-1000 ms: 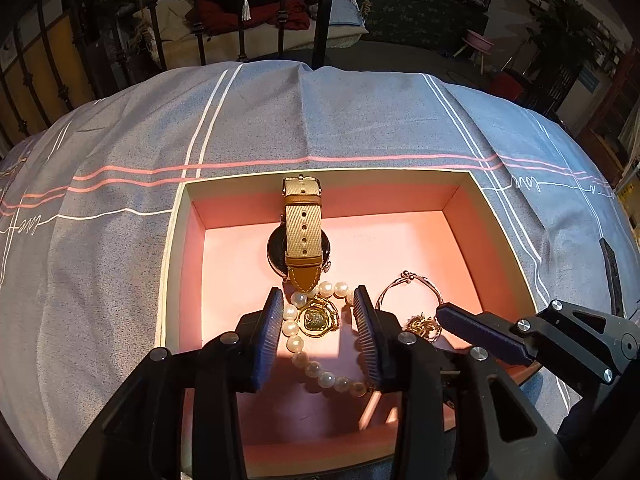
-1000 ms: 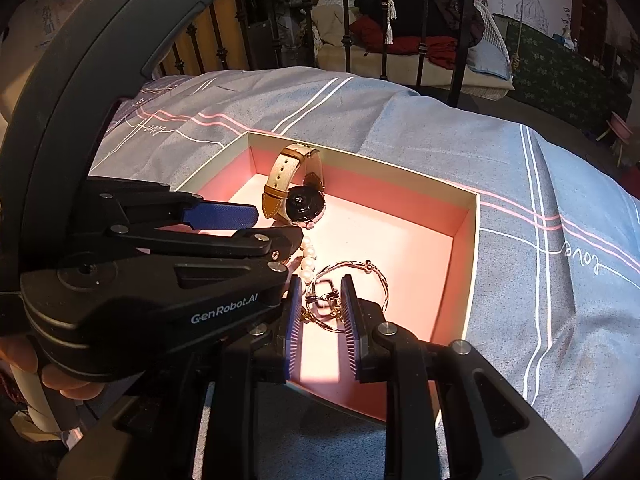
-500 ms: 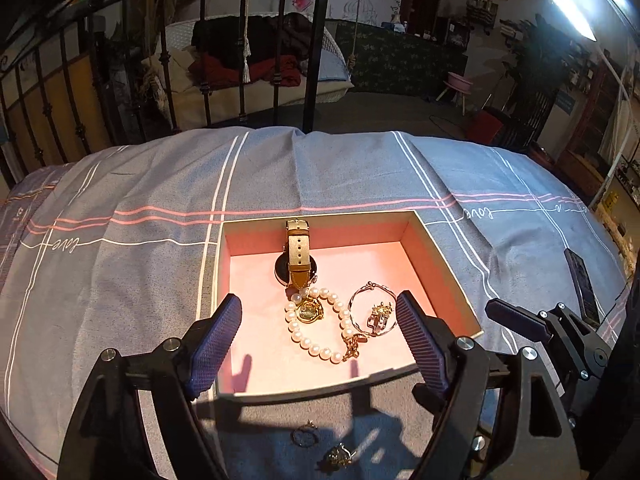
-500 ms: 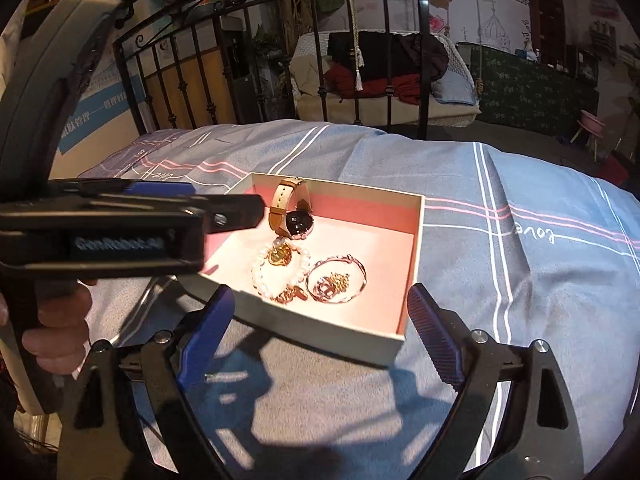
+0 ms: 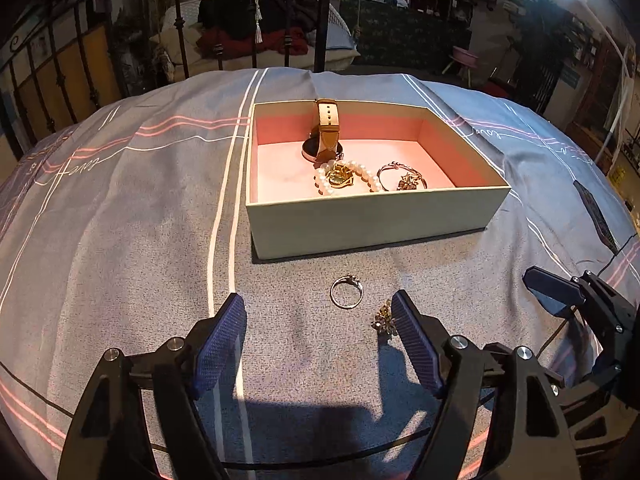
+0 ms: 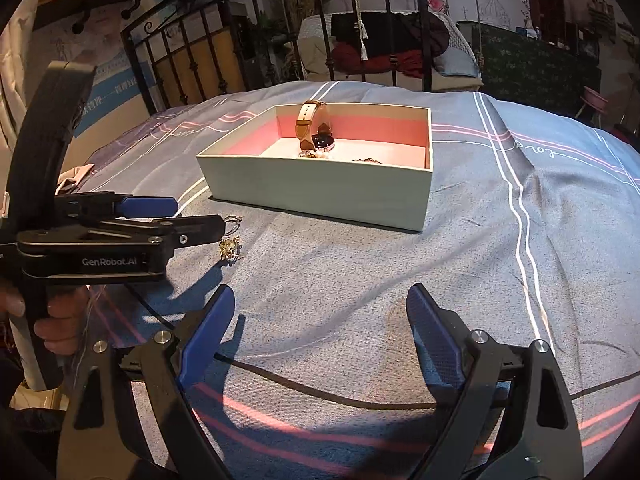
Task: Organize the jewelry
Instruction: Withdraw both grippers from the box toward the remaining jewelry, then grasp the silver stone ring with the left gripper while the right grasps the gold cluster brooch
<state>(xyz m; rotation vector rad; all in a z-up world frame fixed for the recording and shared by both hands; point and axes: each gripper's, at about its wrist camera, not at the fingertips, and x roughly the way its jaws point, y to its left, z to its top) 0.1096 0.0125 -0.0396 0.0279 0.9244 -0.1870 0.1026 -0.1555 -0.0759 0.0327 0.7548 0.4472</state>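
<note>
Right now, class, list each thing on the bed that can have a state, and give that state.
Pale cardboard box with pink lining: open, no lid on.
Tan-strapped watch: inside, strap leaning on the far wall.
White pearl bracelet: inside.
Thin gold bangle: inside.
Silver ring: outside, on the bedspread.
Small gold charm: outside.
Left tool: closing, empty.
Right tool: open, empty.

Grey-blue bedsheet [image 5: 120, 208] with pink and white stripes. Behind — black iron railing [image 6: 248, 36], red and dark clothes [image 5: 256, 28] piled on pale cushions, pink stool [image 5: 464, 58] far right.
</note>
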